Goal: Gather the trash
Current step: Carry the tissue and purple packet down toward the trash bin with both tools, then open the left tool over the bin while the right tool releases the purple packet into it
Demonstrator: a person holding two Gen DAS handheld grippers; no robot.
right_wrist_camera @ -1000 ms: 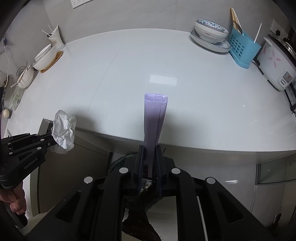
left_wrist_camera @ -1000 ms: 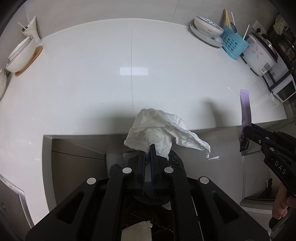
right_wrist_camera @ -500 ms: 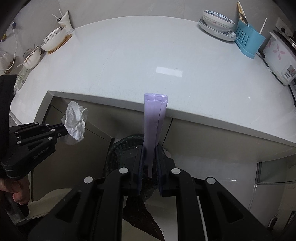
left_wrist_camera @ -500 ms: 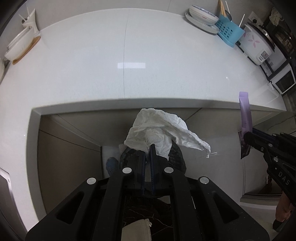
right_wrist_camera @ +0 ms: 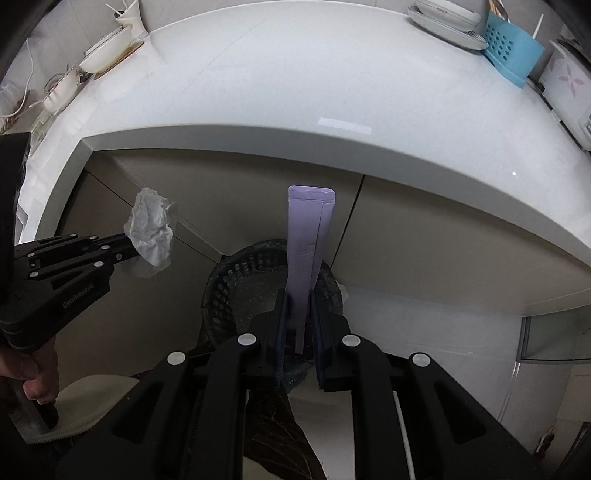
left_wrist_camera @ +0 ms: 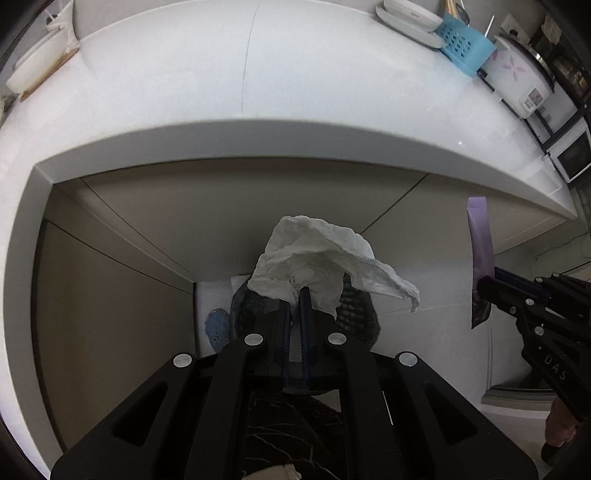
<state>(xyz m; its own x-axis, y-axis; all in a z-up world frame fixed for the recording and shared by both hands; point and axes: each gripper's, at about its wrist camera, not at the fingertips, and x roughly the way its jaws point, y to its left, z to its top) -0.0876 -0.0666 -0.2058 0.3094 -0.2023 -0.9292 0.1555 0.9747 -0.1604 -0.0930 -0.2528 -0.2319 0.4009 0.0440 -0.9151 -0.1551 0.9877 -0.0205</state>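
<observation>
Tissue (left_wrist_camera: 314,258), white and crumpled, sticks up out of the left gripper (left_wrist_camera: 294,306), whose jaws are clenched on its lower end. From the right wrist view the same wad hangs in the air in front of the grey cabinet doors (right_wrist_camera: 424,236), below the counter's edge and to the left of the bin. A flat purple packet (right_wrist_camera: 308,243) stands upright in the right gripper (right_wrist_camera: 300,314), its jaws pressed against the packet's lower part. Directly under both grippers sits a black mesh bin (right_wrist_camera: 225,284) with a dark liner, on the floor against the cabinets; the packet is over its opening, and in the left wrist view the tissue covers much of its rim. Above and behind runs the white counter (left_wrist_camera: 258,85). At its far right end are stacked bowls on a plate (right_wrist_camera: 448,22), a blue utensil holder (right_wrist_camera: 513,51) and a white rice cooker (left_wrist_camera: 517,79). At the far left a white bowl rests on a wooden coaster (right_wrist_camera: 107,55)
</observation>
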